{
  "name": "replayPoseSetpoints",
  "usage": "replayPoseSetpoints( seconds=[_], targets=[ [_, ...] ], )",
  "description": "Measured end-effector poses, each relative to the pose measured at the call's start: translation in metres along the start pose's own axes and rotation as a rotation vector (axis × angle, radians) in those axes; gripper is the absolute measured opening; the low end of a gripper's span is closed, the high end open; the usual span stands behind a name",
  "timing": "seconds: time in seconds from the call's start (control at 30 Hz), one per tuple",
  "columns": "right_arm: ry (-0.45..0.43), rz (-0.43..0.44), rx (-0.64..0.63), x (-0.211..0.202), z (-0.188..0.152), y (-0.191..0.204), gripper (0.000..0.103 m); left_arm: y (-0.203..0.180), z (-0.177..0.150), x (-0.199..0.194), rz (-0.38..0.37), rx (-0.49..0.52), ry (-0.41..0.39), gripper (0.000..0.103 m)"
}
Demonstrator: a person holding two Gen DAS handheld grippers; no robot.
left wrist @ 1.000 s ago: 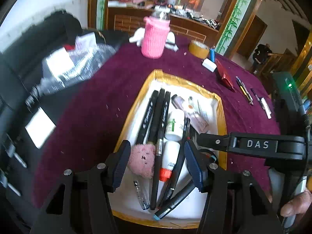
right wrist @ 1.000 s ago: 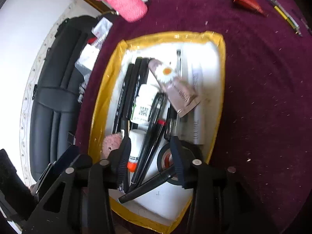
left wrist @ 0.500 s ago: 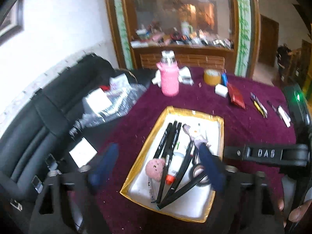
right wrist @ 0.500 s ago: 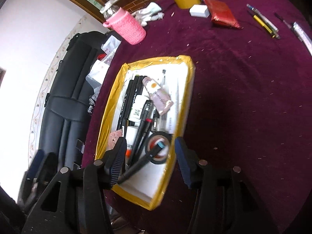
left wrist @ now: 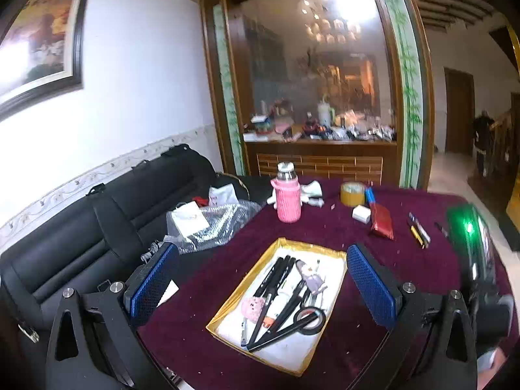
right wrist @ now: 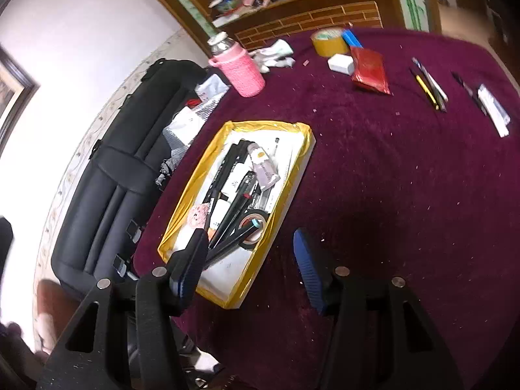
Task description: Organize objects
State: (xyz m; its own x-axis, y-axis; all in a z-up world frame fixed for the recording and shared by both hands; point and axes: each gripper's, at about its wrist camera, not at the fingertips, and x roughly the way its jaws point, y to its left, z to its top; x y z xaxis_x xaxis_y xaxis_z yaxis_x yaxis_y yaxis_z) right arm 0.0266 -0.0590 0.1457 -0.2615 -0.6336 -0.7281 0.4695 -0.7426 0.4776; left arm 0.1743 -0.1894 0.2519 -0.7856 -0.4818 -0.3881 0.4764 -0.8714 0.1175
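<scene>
On the maroon tablecloth (right wrist: 390,169), near the table's left edge beside a black sofa (left wrist: 65,234), we see a gold-rimmed tray (right wrist: 180,227) holding black pens (right wrist: 227,191), a roll of black tape (right wrist: 250,227) and a pink fuzzy ball (right wrist: 199,214). The tray's long axis and the pens run away from us toward a pink-sleeved bottle (left wrist: 287,200). Bare cloth lies open to the tray's right. Our left gripper (left wrist: 260,287) hangs above the tray, fingers spread wide and empty. Our right gripper (right wrist: 248,265) hangs over the tray's near corner, also parted and empty. No writing is legible.
</scene>
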Motion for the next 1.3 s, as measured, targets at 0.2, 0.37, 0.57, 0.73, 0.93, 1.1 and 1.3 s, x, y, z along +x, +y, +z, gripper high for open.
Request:
replayPoseSetpoints(
  seconds=[0.2,0.37,0.57,0.73,0.93,1.1,1.3],
  targets=[
    [-0.015,0.011,-0.071,-0.013,-0.009,0.007,0.057,0.001,0.011,-0.023,0.060,-0.027,-0.048,0.102],
    [-0.020,0.011,-0.120,-0.019,-0.016,0.010,0.057,-0.006,0.011,-0.032,0.111,-0.025,-0.078,0.102],
    [-0.009,0.007,-0.153,-0.020,-0.024,0.007,0.058,-0.009,0.007,-0.026,0.159,-0.053,-0.037,0.102],
    [0.000,-0.002,-0.162,-0.017,-0.027,0.004,0.058,-0.005,-0.002,-0.007,0.106,-0.096,0.067,0.102],
    [-0.010,-0.072,-0.246,-0.010,-0.034,0.015,0.058,-0.001,-0.016,0.025,0.044,-0.124,0.197,0.102],
    [-0.047,-0.153,-0.353,-0.007,-0.041,0.032,0.058,-0.002,-0.031,0.050,0.010,-0.106,0.277,0.101],
    [-0.029,-0.206,-0.381,0.009,-0.043,0.040,0.064,-0.004,-0.051,0.075,-0.029,-0.040,0.353,0.101]
  ],
)
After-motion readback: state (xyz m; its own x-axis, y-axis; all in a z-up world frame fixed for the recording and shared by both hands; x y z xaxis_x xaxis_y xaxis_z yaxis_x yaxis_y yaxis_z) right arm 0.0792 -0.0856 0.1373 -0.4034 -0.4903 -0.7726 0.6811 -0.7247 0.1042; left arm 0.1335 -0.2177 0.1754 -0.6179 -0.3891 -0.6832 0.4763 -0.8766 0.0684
